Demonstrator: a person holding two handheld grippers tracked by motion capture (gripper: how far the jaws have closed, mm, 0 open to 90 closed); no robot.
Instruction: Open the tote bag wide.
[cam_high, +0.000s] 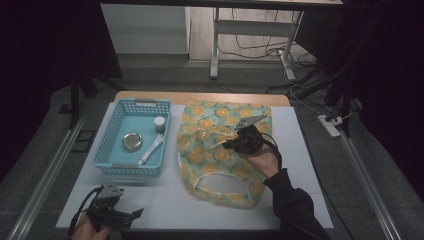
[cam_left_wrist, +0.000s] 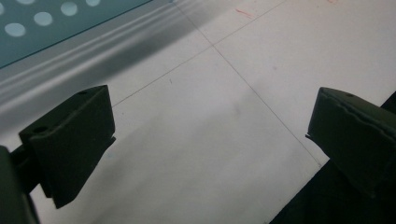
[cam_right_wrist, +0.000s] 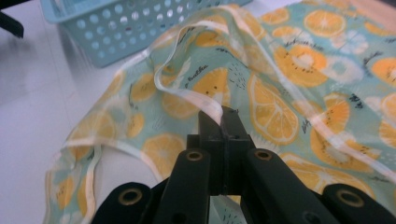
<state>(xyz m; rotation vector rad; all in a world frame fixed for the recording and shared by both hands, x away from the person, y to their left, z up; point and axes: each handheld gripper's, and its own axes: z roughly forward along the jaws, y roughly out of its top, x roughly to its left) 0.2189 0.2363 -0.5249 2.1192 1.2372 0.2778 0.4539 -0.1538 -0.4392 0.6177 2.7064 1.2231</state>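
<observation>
The orange-print bag (cam_right_wrist: 280, 93) is pinched at its white-trimmed edge by the right gripper (cam_right_wrist: 223, 114), jaws clamped together on it. A blue basket (cam_high: 112, 145) stands just left of it. The left gripper (cam_left_wrist: 210, 135) is held near, jaws apart, over the white table (cam_left_wrist: 210, 140).

The bag (cam_right_wrist: 289, 88) is thin printed cloth with smooth pale edging; the basket (cam_high: 112, 140) is perforated glossy plastic, the tabletop (cam_left_wrist: 224, 140) matt white, the tongs (cam_right_wrist: 219, 122) matt black.
</observation>
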